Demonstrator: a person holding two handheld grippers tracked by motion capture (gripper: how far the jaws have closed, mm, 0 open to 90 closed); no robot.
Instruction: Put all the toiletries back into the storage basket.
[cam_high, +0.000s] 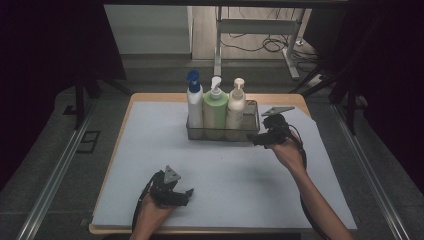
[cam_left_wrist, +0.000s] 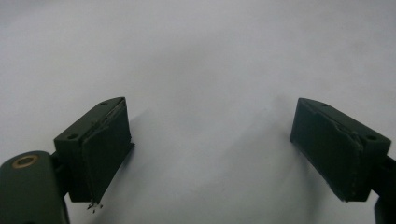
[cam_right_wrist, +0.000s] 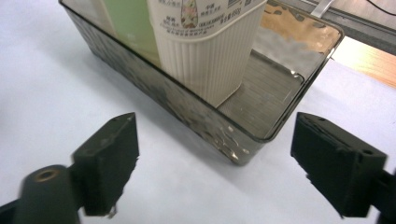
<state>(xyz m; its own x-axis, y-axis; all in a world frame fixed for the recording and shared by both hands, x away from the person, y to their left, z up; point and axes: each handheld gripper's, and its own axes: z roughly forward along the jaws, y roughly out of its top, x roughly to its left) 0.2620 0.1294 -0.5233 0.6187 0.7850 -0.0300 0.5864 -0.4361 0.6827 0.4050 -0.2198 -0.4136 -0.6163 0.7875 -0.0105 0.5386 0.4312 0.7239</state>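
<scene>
High view: a bench (cam_high: 150, 98) covered by a pale sheet (cam_high: 150, 165) is seen, with a clear smoky tray (cam_high: 248, 133) set toward its far middle. Three pump bottles are stood upright in the tray in a row: a white bottle with a blue cap (cam_high: 194, 105) at the left, a green bottle (cam_high: 215, 107) in the middle, and a cream bottle (cam_high: 236, 105) at the right, each just beside the next. The tray's right end is left bare of bottles.

The right tool (cam_high: 260, 140) is held just beside the tray's right front corner, apart from it; in the right gripper view its jaws are spread wide either side of that corner (cam_right_wrist: 243, 154), with nothing gripped between them.

The left tool (cam_high: 184, 196) is held low near the bench's front edge, well apart from the tray. In the left gripper view its jaws are spread wide over bare sheet (cam_left_wrist: 205, 70), nothing being held.
</scene>
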